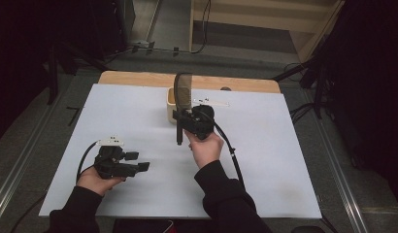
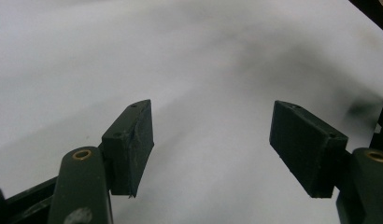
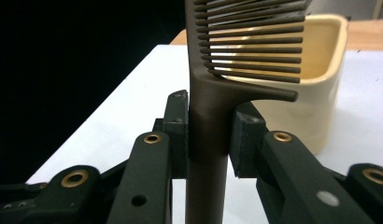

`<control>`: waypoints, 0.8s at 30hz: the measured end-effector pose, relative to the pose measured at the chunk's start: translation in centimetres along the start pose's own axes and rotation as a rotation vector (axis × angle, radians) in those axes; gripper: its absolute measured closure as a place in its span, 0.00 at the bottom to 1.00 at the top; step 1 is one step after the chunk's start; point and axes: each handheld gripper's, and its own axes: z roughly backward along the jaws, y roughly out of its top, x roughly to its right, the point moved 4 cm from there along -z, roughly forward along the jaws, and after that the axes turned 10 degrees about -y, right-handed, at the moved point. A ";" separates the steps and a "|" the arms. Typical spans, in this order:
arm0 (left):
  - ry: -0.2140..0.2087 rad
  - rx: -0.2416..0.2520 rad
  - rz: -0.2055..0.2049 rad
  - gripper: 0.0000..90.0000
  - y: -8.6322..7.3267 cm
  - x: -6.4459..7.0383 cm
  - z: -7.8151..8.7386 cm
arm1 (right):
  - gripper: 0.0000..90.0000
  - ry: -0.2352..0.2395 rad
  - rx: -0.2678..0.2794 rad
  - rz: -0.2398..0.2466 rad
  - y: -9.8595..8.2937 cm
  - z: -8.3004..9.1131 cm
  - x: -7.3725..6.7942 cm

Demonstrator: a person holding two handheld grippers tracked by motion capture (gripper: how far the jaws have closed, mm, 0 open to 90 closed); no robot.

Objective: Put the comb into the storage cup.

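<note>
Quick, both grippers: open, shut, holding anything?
Left gripper: open, empty, over the white table.
Right gripper: shut on the comb handle, by the cream cup.

The white-covered tabletop is evenly lit from above against dark surroundings. The left gripper view is hazy with soft smudged shadows; the right gripper view is sharp close up.

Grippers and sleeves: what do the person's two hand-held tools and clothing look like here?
Both the left gripper and the right gripper are black, each with two flat rectangular pads on linked arms with brass-coloured pivot bushings. A black cable trails from each. The left one carries a pale plate on top. The sleeves are black and long.
</note>
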 end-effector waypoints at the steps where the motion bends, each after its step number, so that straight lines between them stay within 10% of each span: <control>1: -0.002 0.001 -0.002 0.34 0.0 0.0 0.1 | 0.78 0.000 0.002 -0.004 0.1 0.0 0.0; 24: -0.009 -0.009 0.021 0.34 -0.4 -0.4 0.8 | 0.78 -0.091 0.125 0.040 3.0 0.0 -0.5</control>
